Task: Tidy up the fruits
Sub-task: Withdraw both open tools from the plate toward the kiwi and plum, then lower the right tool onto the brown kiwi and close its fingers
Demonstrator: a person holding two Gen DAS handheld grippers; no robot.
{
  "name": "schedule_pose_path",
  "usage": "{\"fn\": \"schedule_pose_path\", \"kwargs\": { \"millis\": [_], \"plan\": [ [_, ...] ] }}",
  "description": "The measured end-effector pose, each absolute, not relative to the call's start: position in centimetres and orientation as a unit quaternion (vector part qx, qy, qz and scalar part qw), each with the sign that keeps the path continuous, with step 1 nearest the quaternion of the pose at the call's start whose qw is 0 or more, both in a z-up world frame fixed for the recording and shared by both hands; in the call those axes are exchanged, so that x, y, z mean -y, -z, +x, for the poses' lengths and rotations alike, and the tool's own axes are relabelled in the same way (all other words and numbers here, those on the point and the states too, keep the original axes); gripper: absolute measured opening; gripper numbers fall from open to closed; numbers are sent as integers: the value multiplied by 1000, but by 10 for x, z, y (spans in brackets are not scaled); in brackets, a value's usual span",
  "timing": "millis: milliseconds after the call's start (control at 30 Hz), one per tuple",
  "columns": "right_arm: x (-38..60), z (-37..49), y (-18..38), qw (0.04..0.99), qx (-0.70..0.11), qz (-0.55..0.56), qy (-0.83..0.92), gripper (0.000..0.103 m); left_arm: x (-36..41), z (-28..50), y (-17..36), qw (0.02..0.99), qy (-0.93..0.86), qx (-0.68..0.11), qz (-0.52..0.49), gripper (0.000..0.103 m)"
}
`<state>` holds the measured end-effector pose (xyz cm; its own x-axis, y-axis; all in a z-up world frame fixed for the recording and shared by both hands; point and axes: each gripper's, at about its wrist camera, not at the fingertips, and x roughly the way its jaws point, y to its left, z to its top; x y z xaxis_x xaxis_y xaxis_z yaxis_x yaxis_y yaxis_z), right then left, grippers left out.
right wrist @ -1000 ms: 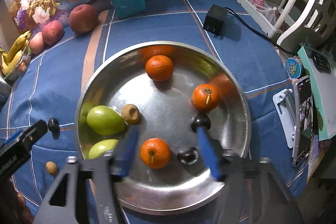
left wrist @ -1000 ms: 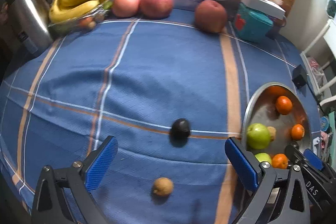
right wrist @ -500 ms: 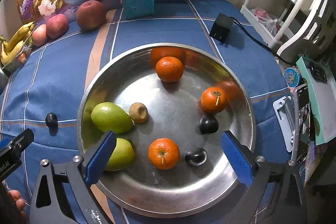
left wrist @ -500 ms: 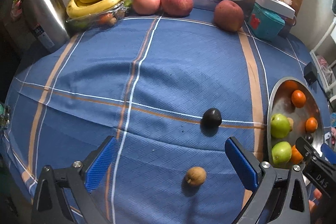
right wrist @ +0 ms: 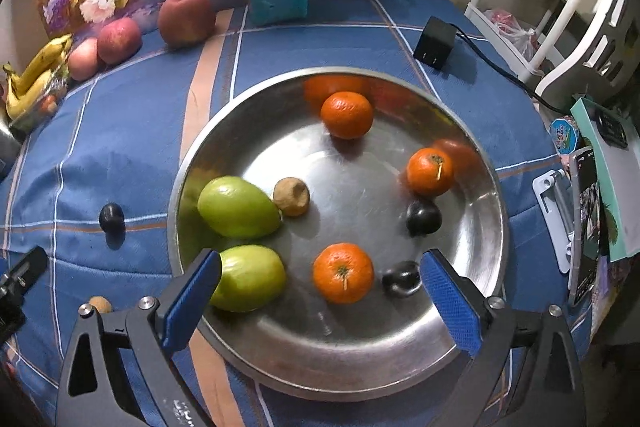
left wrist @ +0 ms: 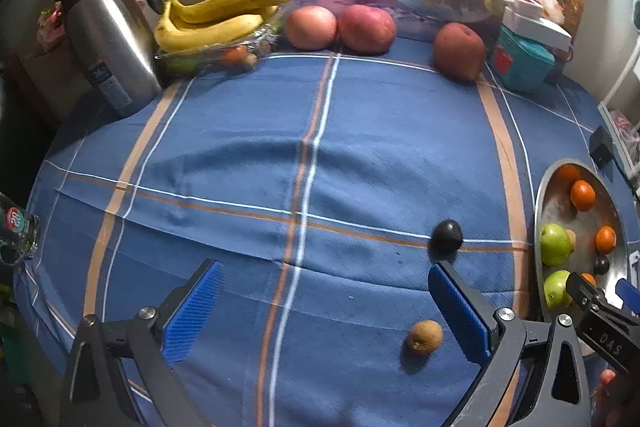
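Right gripper (right wrist: 320, 297) jaws have just been opening, nothing between them, dark plum (right wrist: 401, 279) released; left gripper (left wrist: 324, 311) gapes empty; brown fruit (left wrist: 425, 336) light, firm: grasp its sides.

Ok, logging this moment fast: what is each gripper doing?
Left gripper: open, empty, above the blue cloth.
Right gripper: jaws just opened wide, empty, over the metal bowl.

Three oranges (right wrist: 347, 115), two green fruits (right wrist: 238, 207), two dark plums (right wrist: 423, 217) lie in steel pan (right wrist: 494, 247); dark plum (left wrist: 447, 235), brown fruit (left wrist: 425, 336) left outside.
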<state>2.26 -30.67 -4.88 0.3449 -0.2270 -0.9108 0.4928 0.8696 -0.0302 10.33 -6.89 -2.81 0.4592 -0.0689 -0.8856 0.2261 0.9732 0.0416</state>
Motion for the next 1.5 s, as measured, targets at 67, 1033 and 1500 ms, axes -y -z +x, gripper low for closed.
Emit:
{"fn": "schedule_pose_path", "kwargs": {
  "millis": [67,1033,1500],
  "plan": [
    [303,24,48,811,-528,124,221,99,63,107,27,851,85,-512,75,103],
    [195,60,18,842,-519,79,126,99,-4,133,27,841,67,-529,89,103],
    [170,70,57,813,-569,91,80,99,14,133,61,809,87,-569,120,103]
  ]
}}
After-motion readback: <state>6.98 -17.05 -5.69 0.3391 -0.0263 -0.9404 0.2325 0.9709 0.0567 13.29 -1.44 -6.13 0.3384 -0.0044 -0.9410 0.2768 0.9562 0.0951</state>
